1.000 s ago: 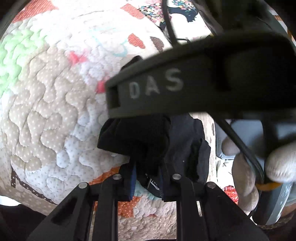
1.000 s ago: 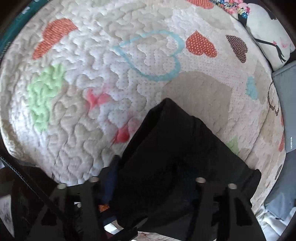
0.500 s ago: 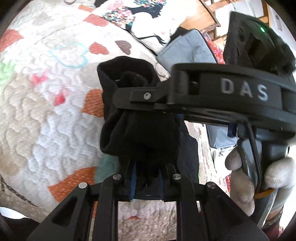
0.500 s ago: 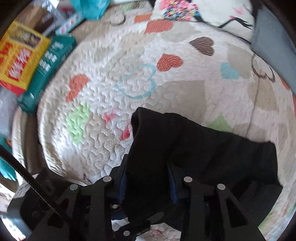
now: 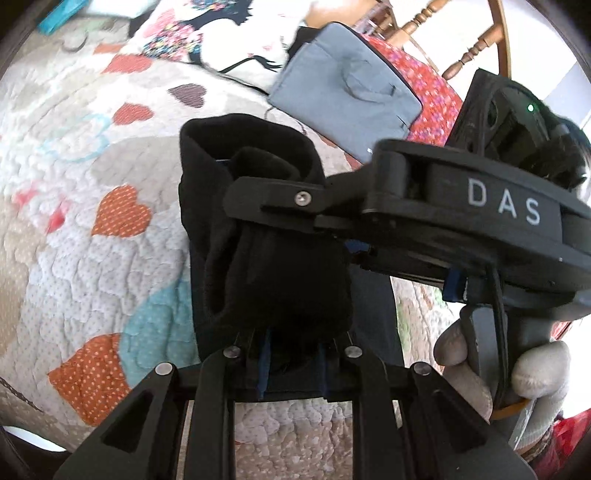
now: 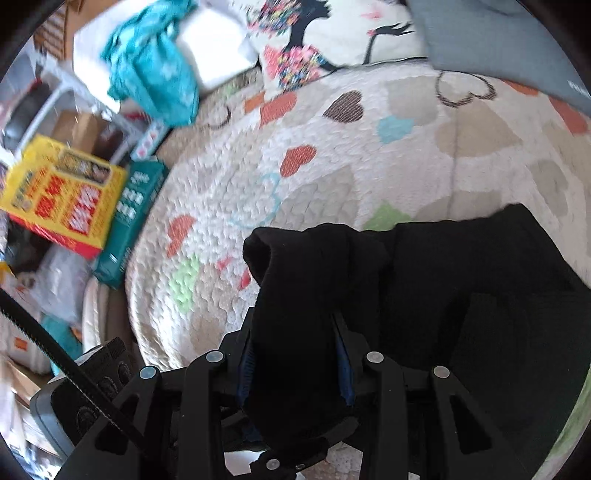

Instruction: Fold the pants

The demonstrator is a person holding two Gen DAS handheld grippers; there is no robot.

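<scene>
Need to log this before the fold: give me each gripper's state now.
Left gripper: jaws shut on the black pants.
Right gripper: jaws have just been closing, now clamped on a bunch of the black pants.

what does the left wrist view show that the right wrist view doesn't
Only the left wrist view shows the right gripper from outside, its DAS lettering, the gloved hand holding it, and a wooden chair.

Only the right wrist view shows the yellow box, the teal box beside it, and the turquoise cloth.

Both show the black pants gripped between their own fingers, lifted over the heart-patterned quilt, plus the printed pillow and grey bag.
</scene>
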